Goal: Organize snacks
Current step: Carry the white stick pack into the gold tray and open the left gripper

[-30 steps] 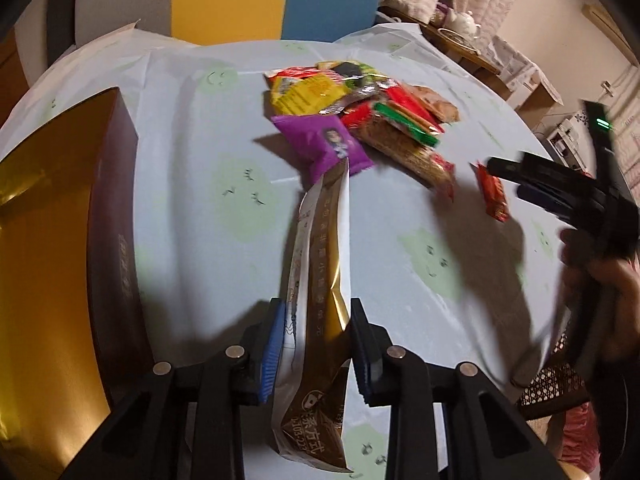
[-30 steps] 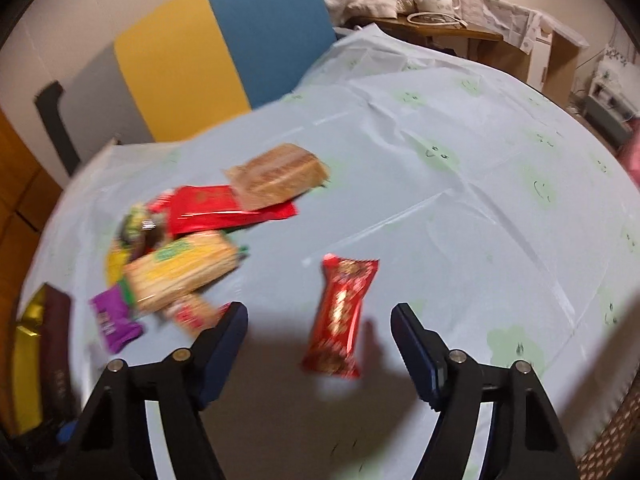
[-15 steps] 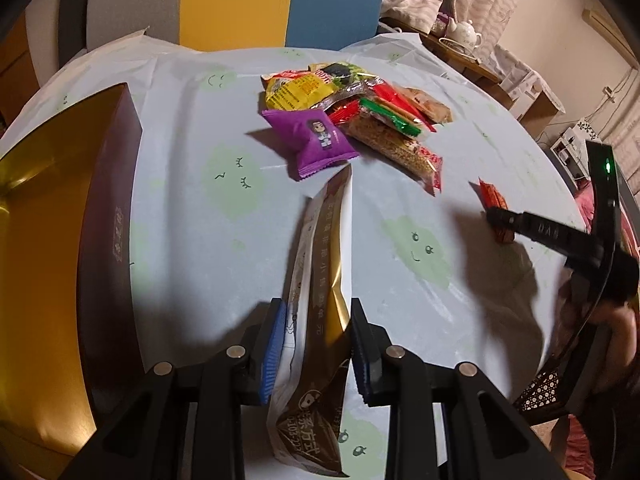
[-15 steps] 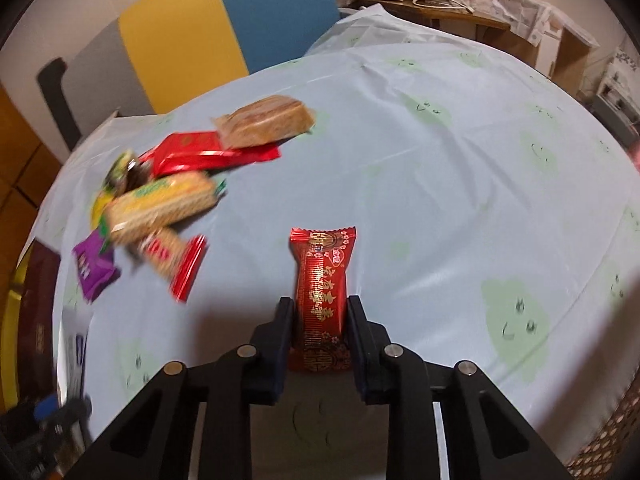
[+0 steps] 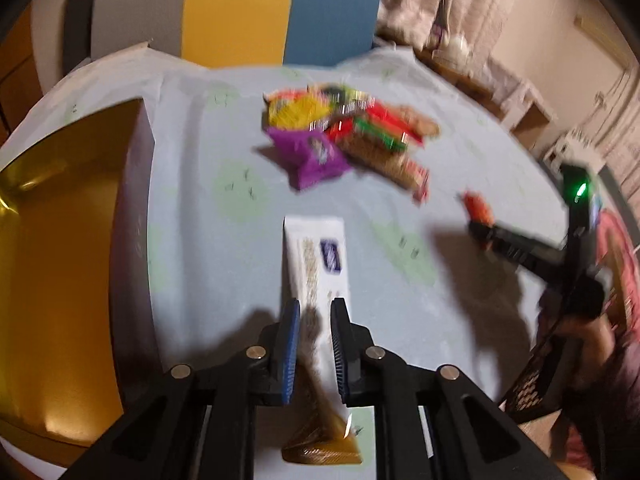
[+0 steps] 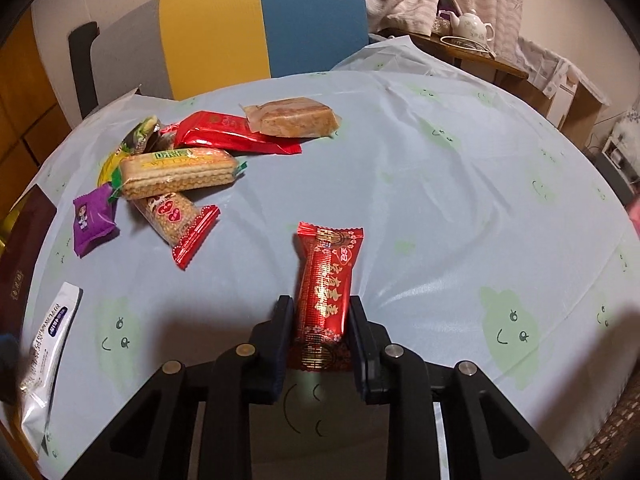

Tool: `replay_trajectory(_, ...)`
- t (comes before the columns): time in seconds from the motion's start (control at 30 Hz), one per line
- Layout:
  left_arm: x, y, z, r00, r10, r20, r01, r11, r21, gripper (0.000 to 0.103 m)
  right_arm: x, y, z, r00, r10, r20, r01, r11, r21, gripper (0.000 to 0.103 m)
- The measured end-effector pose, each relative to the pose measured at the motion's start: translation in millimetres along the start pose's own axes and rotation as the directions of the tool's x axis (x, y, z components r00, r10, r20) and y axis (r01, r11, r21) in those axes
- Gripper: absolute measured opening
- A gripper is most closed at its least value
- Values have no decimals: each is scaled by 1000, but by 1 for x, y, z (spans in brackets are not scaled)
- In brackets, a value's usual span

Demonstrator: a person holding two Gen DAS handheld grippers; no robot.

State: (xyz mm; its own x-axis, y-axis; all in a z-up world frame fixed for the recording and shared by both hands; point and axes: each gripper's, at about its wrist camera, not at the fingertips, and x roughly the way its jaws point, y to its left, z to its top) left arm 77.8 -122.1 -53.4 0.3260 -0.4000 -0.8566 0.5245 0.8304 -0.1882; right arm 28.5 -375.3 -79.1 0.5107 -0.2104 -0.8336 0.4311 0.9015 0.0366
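My left gripper [image 5: 313, 322] is shut on a long white and gold snack packet [image 5: 316, 256], held above the pale blue tablecloth; the same packet shows at the lower left of the right wrist view [image 6: 48, 356]. My right gripper [image 6: 320, 316] is shut on a red foil snack bar [image 6: 326, 280], and it shows at the right of the left wrist view [image 5: 480, 224]. A pile of snacks [image 6: 176, 172] lies on the table: purple packet [image 5: 316, 156], wafer packs, red packets. A gold-lined open box [image 5: 52, 240] sits at the left.
A chair with grey, yellow and blue back panels [image 6: 224, 28] stands behind the table. A side table with a teapot [image 6: 470, 26] is at the back right. The table edge [image 6: 600, 412] curves close at the right.
My left gripper has twisted its packet so the white face shows, and lifted it. My right gripper stays shut on the red bar and has raised it slightly off the cloth.
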Motion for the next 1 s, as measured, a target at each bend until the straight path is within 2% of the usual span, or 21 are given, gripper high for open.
replay_trajectory(0.07,-3,1,-3,999,-32,0,32,999,-12,24,-1,-1,-1,1000,7,6,-7,1000,0,27)
replay_trajectory(0.1,-3,3,-3,998,-57,-4,56,998,-26,31,-1,-1,-2,1000,8,9,-8,1000,1,27)
replay_trajectory(0.17,-2,5,-2,998,-64,-17,63,997,-51,33,0,-1,-1,1000,8,5,-8,1000,-4,27)
replay_trajectory(0.27,2,2,-1,998,-53,-44,52,998,-28,34,0,-1,-1,1000,12,11,-12,1000,-9,28)
replay_trajectory(0.33,10,-4,-1,996,-41,-83,42,999,11,37,0,-2,-2,1000,18,13,-17,1000,-6,28)
replay_trajectory(0.43,20,-17,-2,994,20,-107,-11,997,81,37,-1,-3,-2,1000,21,19,-21,1000,-6,28)
replay_trajectory(0.47,22,-25,-3,994,60,-96,-48,991,123,37,-2,-3,-3,1000,22,23,-22,1000,-8,28)
replay_trajectory(0.53,23,-29,-4,993,81,-83,-69,988,137,37,-2,-2,-4,999,21,26,-21,1000,-11,28)
replay_trajectory(0.73,19,-22,-7,997,67,-29,-65,995,79,31,-3,2,-4,1000,3,30,-2,999,-39,28)
replay_trajectory(1.0,-22,-17,0,996,27,88,-30,999,39,31,-3,4,-5,999,-12,35,14,998,-59,28)
